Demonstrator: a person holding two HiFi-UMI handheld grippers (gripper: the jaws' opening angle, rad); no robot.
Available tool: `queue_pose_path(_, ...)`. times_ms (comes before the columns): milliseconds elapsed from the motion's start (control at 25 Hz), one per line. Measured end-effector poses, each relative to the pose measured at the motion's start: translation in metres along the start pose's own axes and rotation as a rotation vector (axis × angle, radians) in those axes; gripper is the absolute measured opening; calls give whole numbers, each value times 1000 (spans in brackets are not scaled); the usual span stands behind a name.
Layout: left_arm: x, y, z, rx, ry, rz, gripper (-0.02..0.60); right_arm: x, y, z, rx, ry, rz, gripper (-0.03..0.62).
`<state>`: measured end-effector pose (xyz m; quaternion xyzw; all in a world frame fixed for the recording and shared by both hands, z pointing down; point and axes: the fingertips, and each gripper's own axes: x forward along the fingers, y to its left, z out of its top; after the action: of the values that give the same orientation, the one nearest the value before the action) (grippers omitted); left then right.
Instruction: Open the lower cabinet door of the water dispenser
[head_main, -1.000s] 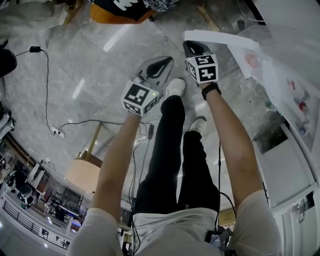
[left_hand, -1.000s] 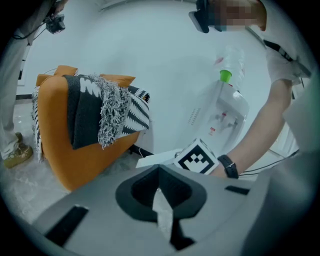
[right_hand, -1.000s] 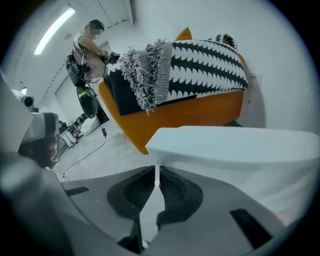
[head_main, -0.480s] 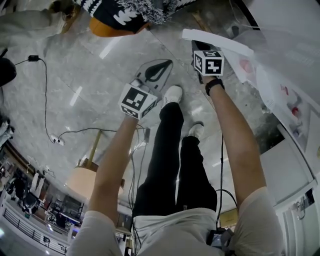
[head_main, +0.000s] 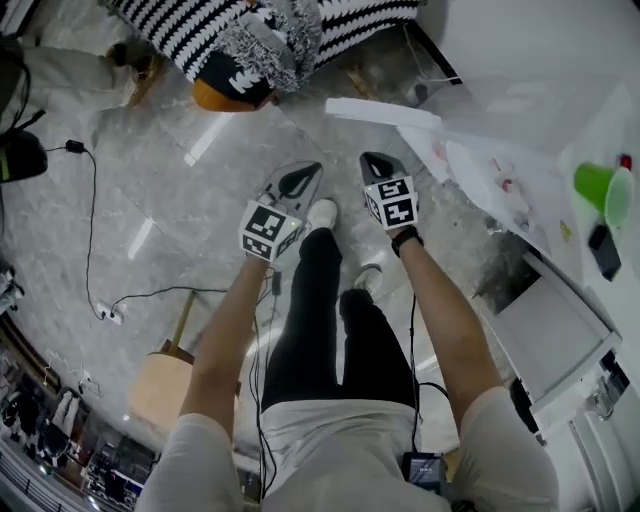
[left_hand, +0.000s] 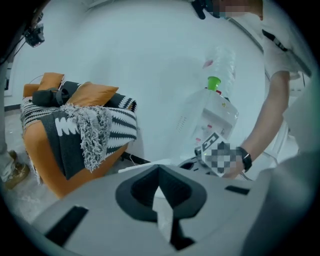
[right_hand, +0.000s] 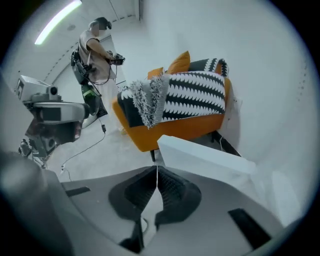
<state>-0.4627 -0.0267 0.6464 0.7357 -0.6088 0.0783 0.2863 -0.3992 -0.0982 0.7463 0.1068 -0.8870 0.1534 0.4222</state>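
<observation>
Floor of polished grey marbled stone (head_main: 150, 150) fills most of the head view and carries bright streaks of reflected light. Plain white walls (left_hand: 150, 60) close the room behind the furniture, and a long ceiling strip lamp (right_hand: 57, 20) shows in the right gripper view. An orange upholstered sofa (right_hand: 175, 127) stands against the wall, draped with a black-and-white patterned throw with a grey fringe (right_hand: 190, 95).

To the person's right stands the white water dispenser (left_hand: 220, 112), topped by an inverted clear bottle with a green neck (left_hand: 214, 82). Its white lower cabinet door (head_main: 385, 112) is swung out over the floor, its top edge seen as a pale bar, between the sofa and the dispenser body.

A round pale wooden stool (head_main: 165, 385) sits at the lower left of the head view. A thin black cable (head_main: 95, 200) runs across the stone to a white power strip (head_main: 108, 315). Far off, a second person (right_hand: 95, 50) stands beside grey apparatus (right_hand: 50, 107).

The left gripper (head_main: 305, 172) is held over bare floor, its jaws closed tip to tip with nothing between them. The right gripper (head_main: 368, 158) is held near the door's free edge but apart from it, its jaws likewise pressed together and empty. The person's black trousers (head_main: 320, 320) and white shoes (head_main: 322, 212) lie below both tools.
</observation>
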Motion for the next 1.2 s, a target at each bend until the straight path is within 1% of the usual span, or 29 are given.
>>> queue_pose_path(80, -10, -36, 8, -8, 12, -15, 2, -52, 10, -11, 31, -8, 0, 14)
queue_pose_path(160, -22, -74, 19, -7, 22, -37, 2, -107, 15, -15, 91, -41, -20, 14)
queue_pose_path(320, -40, -153, 50, -8, 20, -95, 2, -224, 9, -7, 227, -176, -91, 14)
queue_pose_path(400, -50, -196, 67, 9, 11, -132, 2, -285, 8, -5, 261, -241, -125, 14)
queue_pose_path(520, -62, -256, 98, 57, -12, -184, 2, -374, 4, 1, 262, -337, -177, 14)
queue_pose_path(680, -69, -329, 142, 122, -52, -234, 2, -479, -4, 3, 246, -458, -249, 14)
queue_pose_path(880, -85, -402, 196, 225, -111, -311, 2, -580, 1, 10, 240, -595, -330, 14)
queue_pose_path(1040, -78, -446, 247, 325, -190, -357, 2, -663, -9, 35, 292, -822, -408, 14)
queue_pose_path(1120, -88, -471, 265, 331, -216, -369, 2, -697, -3, 38, 304, -868, -443, 14)
queue_pose_path(1200, -97, -493, 284, 285, -230, -383, 2, -723, -1, 38, 289, -878, -487, 14)
